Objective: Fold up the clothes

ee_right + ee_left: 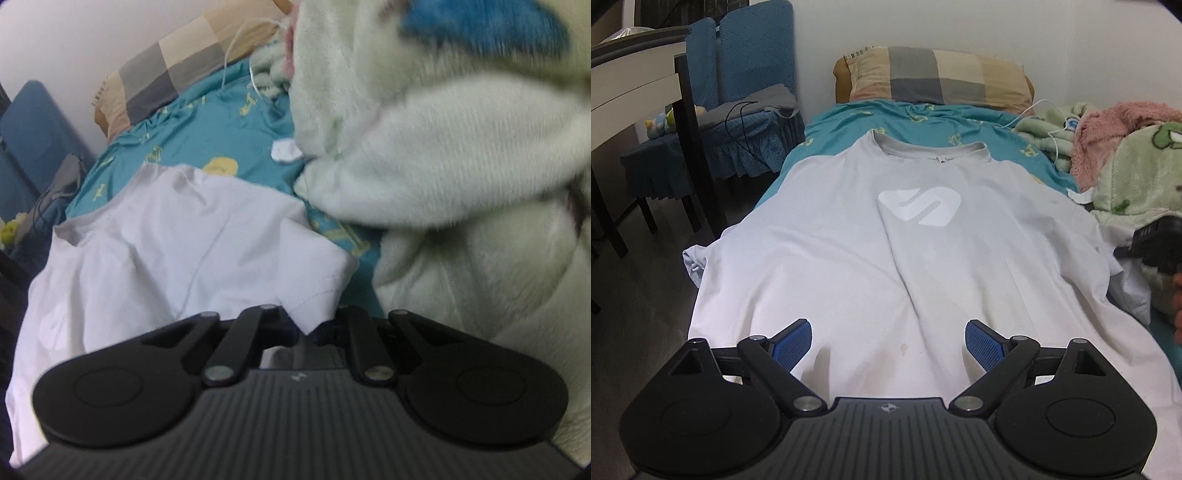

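White shirt (905, 236): spread flat, front up, along the teal bed sheet (923, 118), collar toward the checked pillow (942, 75).
Left tongs (888, 341): blue pads wide apart, low over the hem, nothing between them.
Left edge: shirt hangs over the bedside; bare floor (639, 314) and blue chair (738, 92) beyond.
Right edge: sleeve runs up to the fuzzy blanket (1130, 177).
Right view, right tongs (308, 332): shut, pinching the sleeve corner (314, 295).
Room there: green blanket (461, 184) crowds close; a strip of sheet (221, 125) shows between.
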`<state>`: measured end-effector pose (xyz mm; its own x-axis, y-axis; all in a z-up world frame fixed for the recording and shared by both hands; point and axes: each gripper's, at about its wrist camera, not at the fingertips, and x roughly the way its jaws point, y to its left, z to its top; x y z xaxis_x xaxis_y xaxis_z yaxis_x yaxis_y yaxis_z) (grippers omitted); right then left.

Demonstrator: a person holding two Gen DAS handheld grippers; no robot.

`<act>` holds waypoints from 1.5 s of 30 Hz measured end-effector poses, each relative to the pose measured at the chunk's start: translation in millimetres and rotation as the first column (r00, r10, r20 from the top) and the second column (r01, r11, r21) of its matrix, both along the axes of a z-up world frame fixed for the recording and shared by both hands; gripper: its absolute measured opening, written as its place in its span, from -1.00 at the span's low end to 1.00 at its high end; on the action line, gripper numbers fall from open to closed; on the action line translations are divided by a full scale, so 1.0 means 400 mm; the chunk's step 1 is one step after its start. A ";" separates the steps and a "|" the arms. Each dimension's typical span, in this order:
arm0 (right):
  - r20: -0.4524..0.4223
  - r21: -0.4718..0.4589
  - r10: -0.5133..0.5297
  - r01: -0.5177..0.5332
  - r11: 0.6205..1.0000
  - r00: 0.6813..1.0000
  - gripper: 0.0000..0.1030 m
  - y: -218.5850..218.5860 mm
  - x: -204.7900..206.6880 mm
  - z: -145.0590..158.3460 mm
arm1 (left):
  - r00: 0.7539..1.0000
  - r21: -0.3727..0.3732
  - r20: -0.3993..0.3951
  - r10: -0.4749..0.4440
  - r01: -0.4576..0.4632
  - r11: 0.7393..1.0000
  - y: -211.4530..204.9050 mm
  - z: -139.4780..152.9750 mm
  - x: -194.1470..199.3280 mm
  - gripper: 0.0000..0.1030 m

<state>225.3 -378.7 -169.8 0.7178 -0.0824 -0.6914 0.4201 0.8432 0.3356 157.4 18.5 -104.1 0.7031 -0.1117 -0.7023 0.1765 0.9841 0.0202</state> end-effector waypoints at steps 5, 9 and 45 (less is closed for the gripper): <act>0.111 -0.083 -0.032 0.041 0.996 0.993 -0.84 -0.015 -0.018 0.107 | 1.000 0.027 0.000 -0.001 0.001 1.000 -0.004 -0.004 0.000 0.78; 0.172 -0.169 -0.083 0.112 0.979 0.982 -0.84 -0.055 -0.030 0.180 | 1.000 0.022 0.010 0.021 -0.021 1.000 0.009 0.004 0.001 0.78; 0.084 0.062 0.350 -0.355 0.933 0.933 0.32 0.325 0.004 0.210 | 0.995 -0.109 -0.012 0.099 -0.100 0.989 0.099 0.034 0.063 0.79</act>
